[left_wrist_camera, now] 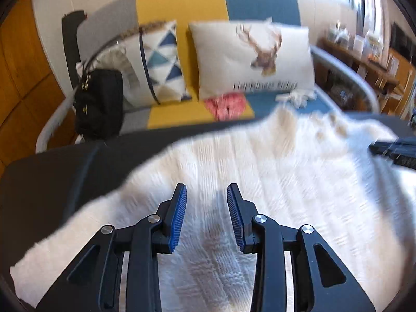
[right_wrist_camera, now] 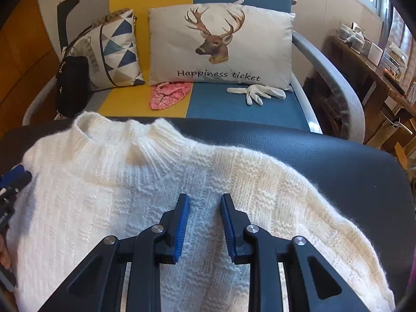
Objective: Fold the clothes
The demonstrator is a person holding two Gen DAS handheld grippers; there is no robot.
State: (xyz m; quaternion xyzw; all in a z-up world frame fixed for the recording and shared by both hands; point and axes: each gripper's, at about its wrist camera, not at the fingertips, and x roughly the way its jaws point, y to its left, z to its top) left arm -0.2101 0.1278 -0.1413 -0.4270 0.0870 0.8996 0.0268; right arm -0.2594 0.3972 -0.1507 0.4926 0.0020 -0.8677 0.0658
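Both hand-held grippers, left and right, jaws apart, empty, above white sweater spread flat on counter, collar at far edge, ready for folding.

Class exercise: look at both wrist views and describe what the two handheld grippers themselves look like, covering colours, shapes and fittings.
The left gripper and right gripper look alike: matte black angular linkage arms with triangular cut-outs, round silver pivot pins, and two slim fingers faced with ribbed blue pads. No cables, markings or sleeves are visible.
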